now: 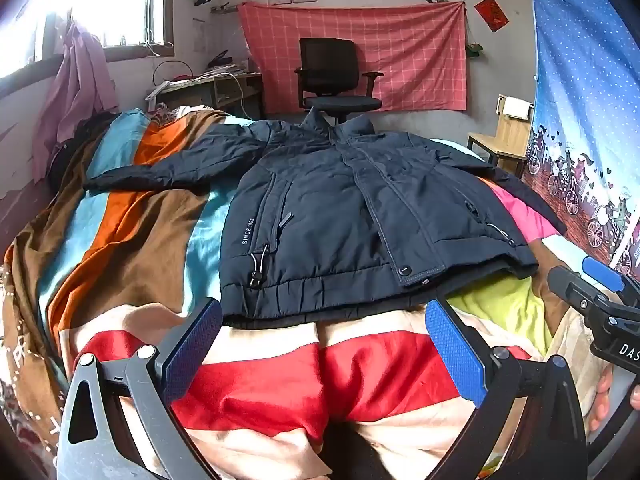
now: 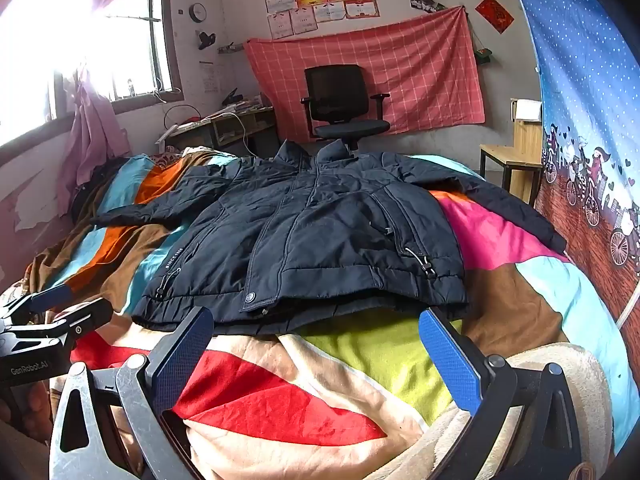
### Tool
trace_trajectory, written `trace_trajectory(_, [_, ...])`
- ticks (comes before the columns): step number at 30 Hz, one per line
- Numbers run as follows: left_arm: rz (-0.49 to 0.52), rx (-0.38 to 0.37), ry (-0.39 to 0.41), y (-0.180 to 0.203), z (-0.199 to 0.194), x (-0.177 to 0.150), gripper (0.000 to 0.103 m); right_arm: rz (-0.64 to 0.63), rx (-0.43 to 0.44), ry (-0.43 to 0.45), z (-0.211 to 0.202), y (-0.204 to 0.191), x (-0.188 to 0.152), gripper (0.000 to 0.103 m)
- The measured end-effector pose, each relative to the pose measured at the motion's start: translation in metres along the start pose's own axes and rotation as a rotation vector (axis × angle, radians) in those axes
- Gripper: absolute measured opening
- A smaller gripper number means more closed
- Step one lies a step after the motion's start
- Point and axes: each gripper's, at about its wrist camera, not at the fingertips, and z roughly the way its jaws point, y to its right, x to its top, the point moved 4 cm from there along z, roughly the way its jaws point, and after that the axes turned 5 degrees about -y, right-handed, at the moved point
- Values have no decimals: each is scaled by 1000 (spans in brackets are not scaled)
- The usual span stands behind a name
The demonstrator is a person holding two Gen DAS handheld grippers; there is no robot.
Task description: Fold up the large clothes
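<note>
Navy jacket (image 1: 352, 216) laid flat on a striped blanket (image 1: 132, 224) over a bed.

From the left wrist, a pink checked cloth (image 1: 360, 52) and an office chair (image 1: 336, 76) are seen behind; the left claw (image 1: 324, 344) is spread wide and empty, short of the quilted hem. From the right wrist, the jacket (image 2: 320, 236) is seen front-up, sleeves out; the right claw (image 2: 316, 360) is likewise held wide, gripping nothing.

Jacket (image 1: 340, 216): dark navy cloth, matt with a faint sheen, quilted and creased, metal snap at the hem. Blanket (image 1: 280, 376): soft, fleecy cloth in coloured patches. Left gripper (image 1: 320, 344) and right gripper (image 2: 316, 356): blue textured pads on matt black and grey metal-looking arms. Chair (image 1: 332, 76): black mesh back. Side table (image 2: 512, 160): pale wood.
</note>
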Motion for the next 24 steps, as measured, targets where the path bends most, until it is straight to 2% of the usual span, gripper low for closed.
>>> trace_trajectory(24, [9,5,8,-3,-3,4,100,-3,-1,5,-1,0,1,103])
